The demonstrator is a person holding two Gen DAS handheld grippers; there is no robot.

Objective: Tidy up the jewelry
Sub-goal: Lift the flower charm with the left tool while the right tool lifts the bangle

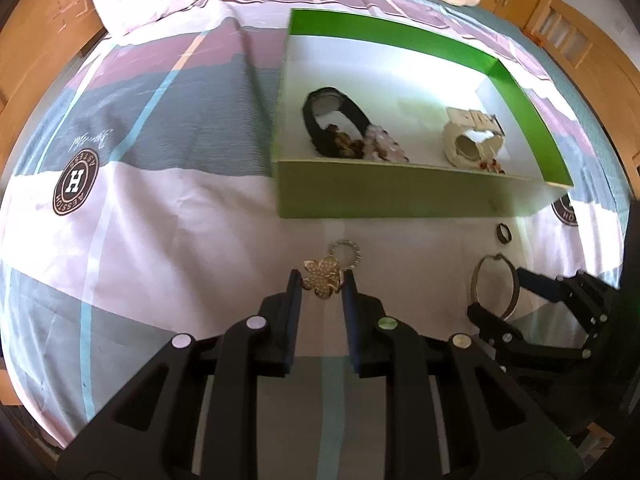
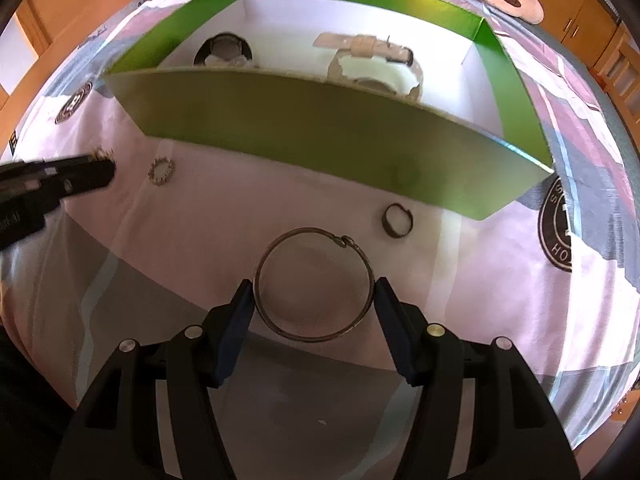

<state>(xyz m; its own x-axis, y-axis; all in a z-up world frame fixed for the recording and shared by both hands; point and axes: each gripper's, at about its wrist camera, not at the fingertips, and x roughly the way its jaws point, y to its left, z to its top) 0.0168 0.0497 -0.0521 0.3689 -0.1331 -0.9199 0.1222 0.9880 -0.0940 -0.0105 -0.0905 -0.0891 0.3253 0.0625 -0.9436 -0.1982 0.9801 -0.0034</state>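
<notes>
- The left gripper (image 1: 322, 280) is clamped on the gold flower brooch (image 1: 322, 279), pinching it by its sides between the pads; it looks lifted a little off the bedspread (image 1: 168, 240), probably so it can clear the box's near wall.
- The right gripper (image 2: 314, 294) has its jaws wide on either side of the bangle (image 2: 314, 284), pads touching or nearly touching the rim; whether it squeezes, I cannot tell.
- Loose on the bedspread just before the box's near wall: a beaded ring (image 2: 161, 171) toward the left, a dark ring (image 2: 397, 220) toward the right.
- The green box (image 1: 400, 194) stands open; inside are a black watch (image 1: 332, 120) with beads (image 1: 372, 146) by the left wall and a cream watch (image 1: 472, 140) toward the right wall.
</notes>
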